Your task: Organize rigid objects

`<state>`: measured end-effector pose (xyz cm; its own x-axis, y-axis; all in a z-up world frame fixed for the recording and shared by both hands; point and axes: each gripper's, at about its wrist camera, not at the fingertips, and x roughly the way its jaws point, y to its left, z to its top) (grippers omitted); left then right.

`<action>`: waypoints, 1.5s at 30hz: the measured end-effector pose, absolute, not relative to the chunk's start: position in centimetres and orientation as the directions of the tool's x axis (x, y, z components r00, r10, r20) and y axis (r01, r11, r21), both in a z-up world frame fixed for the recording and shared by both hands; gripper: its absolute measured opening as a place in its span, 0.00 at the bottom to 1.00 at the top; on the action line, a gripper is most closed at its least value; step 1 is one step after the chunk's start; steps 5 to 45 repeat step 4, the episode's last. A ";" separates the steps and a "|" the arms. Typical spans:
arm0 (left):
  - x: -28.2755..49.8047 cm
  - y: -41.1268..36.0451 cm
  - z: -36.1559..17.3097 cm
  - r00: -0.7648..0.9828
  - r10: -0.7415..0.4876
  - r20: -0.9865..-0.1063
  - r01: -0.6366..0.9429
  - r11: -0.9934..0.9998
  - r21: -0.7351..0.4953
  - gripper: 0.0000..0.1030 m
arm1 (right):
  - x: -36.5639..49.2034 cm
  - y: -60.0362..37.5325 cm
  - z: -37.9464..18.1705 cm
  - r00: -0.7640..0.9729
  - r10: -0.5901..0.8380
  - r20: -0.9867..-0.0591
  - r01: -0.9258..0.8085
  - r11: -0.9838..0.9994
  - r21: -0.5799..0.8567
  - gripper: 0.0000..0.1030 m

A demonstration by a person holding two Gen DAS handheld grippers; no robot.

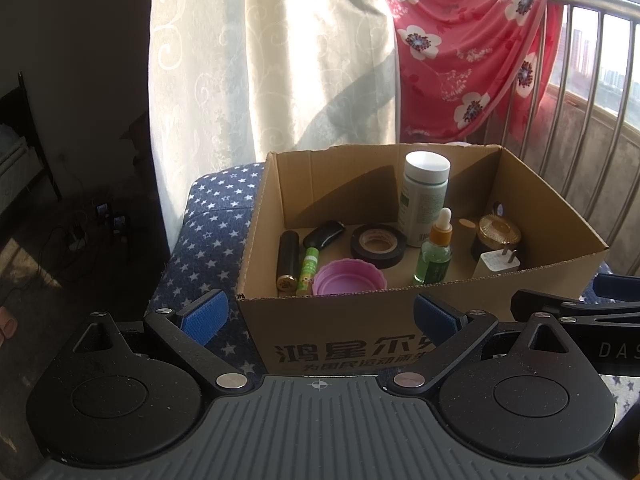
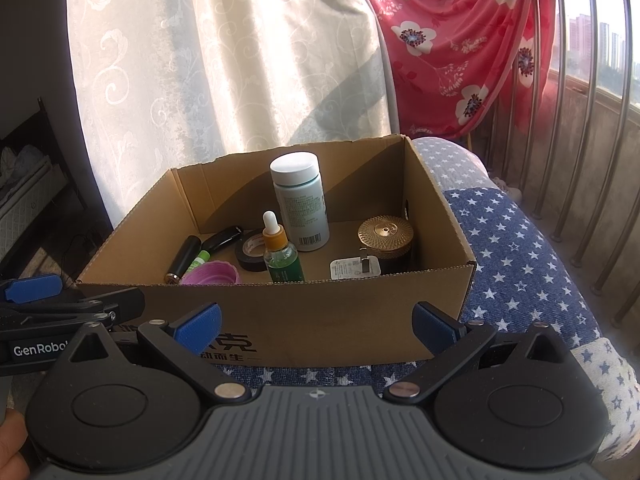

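An open cardboard box (image 1: 360, 332) (image 2: 304, 320) stands on a star-patterned cushion. In it are a tall white-capped bottle (image 1: 424, 200) (image 2: 299, 200), a green dropper bottle (image 1: 434, 252) (image 2: 282, 254), a black tape roll (image 1: 378, 245) (image 2: 252, 256), a pink lid (image 1: 350, 278) (image 2: 212, 274), a black tube (image 1: 288, 260), a green stick (image 1: 308, 270), a black oval object (image 1: 325, 234), a gold-lidded jar (image 1: 498, 236) (image 2: 386, 240) and a white plug (image 1: 498, 262) (image 2: 354, 269). My left gripper (image 1: 320, 314) and right gripper (image 2: 316, 326) are open and empty, in front of the box.
A cream curtain (image 1: 272, 60) hangs behind the box. A red floral blanket (image 1: 468, 48) drapes over a metal railing (image 1: 592, 92) at the right. The blue star-patterned cushion (image 2: 512, 256) extends right of the box. Cables lie on the dark floor (image 1: 80, 236) at left.
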<state>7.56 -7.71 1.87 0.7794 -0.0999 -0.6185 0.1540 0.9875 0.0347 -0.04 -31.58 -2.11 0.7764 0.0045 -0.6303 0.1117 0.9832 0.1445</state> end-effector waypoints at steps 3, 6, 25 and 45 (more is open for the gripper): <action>7.6 -7.7 1.9 0.779 -0.100 -0.619 0.154 0.987 0.035 0.97 | -0.1 -31.5 -2.2 0.776 0.005 -0.630 0.112 0.983 0.145 1.00; 7.6 -7.7 1.9 0.779 -0.100 -0.619 0.155 0.987 0.035 0.97 | 0.0 -31.6 -2.1 0.777 0.005 -0.630 0.112 0.983 0.145 1.00; 7.6 -7.7 1.9 0.779 -0.100 -0.619 0.155 0.987 0.035 0.97 | 0.0 -31.6 -2.1 0.777 0.005 -0.630 0.112 0.983 0.145 1.00; 7.6 -7.7 1.9 0.779 -0.100 -0.619 0.155 0.987 0.035 0.97 | 0.0 -31.6 -2.1 0.777 0.005 -0.630 0.112 0.983 0.145 1.00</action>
